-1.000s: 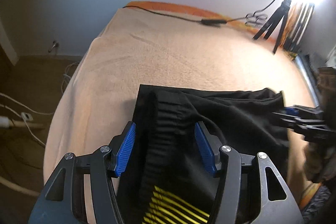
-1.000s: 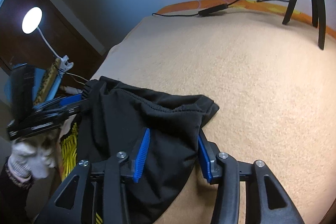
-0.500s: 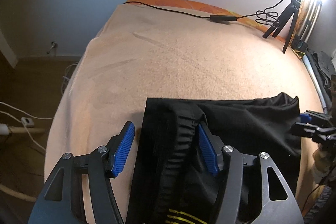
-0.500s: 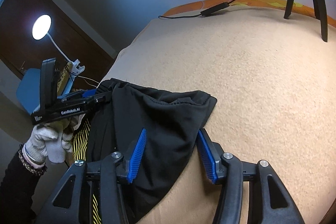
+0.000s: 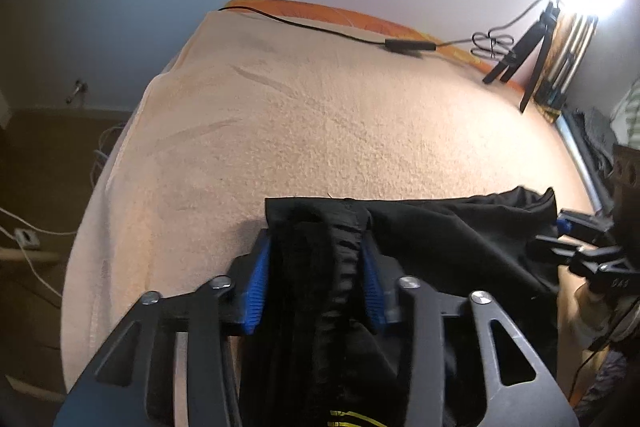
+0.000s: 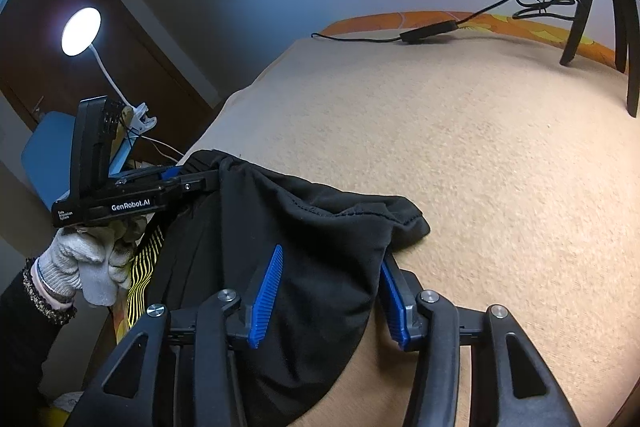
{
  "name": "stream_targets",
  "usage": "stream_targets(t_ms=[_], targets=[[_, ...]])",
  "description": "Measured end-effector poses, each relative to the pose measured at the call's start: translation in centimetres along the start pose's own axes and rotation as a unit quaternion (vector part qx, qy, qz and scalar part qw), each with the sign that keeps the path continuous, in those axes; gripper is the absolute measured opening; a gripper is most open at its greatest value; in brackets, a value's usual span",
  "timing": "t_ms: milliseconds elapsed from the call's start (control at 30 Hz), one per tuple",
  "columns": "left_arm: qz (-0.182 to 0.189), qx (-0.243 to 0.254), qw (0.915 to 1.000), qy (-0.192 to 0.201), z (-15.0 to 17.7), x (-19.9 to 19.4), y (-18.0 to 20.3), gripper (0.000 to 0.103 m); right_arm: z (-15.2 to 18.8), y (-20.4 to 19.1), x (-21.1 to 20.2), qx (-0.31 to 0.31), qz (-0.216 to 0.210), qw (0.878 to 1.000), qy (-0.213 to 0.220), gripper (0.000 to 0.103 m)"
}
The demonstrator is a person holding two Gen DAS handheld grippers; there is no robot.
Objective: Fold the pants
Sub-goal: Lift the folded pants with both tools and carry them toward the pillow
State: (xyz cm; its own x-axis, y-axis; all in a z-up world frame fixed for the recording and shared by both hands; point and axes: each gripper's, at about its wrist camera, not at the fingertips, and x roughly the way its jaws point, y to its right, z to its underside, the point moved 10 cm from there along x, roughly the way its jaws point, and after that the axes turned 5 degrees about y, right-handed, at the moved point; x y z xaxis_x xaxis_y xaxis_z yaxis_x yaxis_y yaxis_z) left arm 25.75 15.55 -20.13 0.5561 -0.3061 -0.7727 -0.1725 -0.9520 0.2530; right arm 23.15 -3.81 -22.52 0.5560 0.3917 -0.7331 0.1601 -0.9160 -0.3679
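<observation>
Black pants (image 5: 440,227) with a ribbed waistband and a yellow print lie at the near edge of a peach blanket-covered bed (image 5: 320,115). My left gripper (image 5: 316,267) is shut on the bunched waistband, blue pads pressed against the cloth. In the right wrist view the pants (image 6: 320,227) drape between the fingers of my right gripper (image 6: 332,283), whose jaws stand apart around the cloth. The left gripper (image 6: 192,183) shows there, held by a gloved hand, gripping the pants' far corner. The right gripper (image 5: 568,239) shows at the pants' right end in the left wrist view.
A black cable with an inline box (image 5: 408,45) crosses the far end of the bed. Black tripod legs (image 5: 528,63) stand at the far right. A lit desk lamp (image 6: 82,31) and a blue chair (image 6: 44,151) are left of the bed. Cables lie on the floor (image 5: 28,239).
The left gripper has closed from wide open onto the waistband. Both grippers have drawn the pants back toward the near edge of the bed. The right gripper's jaws stay apart.
</observation>
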Motion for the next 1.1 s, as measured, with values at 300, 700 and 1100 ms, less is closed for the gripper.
stream_targets(t_ms=[300, 700, 1100], targets=[[0.019, -0.018, 0.9994, 0.023, -0.1, -0.3, 0.1, 0.027, 0.2, -0.1, 0.3, 0.004, -0.004, 1.000, -0.003, 0.022], [0.005, 0.039, 0.9978, -0.054, -0.5, 0.9, 0.7, 0.032, -0.3, 0.1, 0.5, 0.019, -0.032, 0.999, -0.014, 0.022], [0.025, -0.036, 0.9956, 0.083, -0.3, -3.4, 0.9, 0.017, -0.9, -2.9, -2.2, -0.062, 0.013, 0.997, 0.033, 0.009]])
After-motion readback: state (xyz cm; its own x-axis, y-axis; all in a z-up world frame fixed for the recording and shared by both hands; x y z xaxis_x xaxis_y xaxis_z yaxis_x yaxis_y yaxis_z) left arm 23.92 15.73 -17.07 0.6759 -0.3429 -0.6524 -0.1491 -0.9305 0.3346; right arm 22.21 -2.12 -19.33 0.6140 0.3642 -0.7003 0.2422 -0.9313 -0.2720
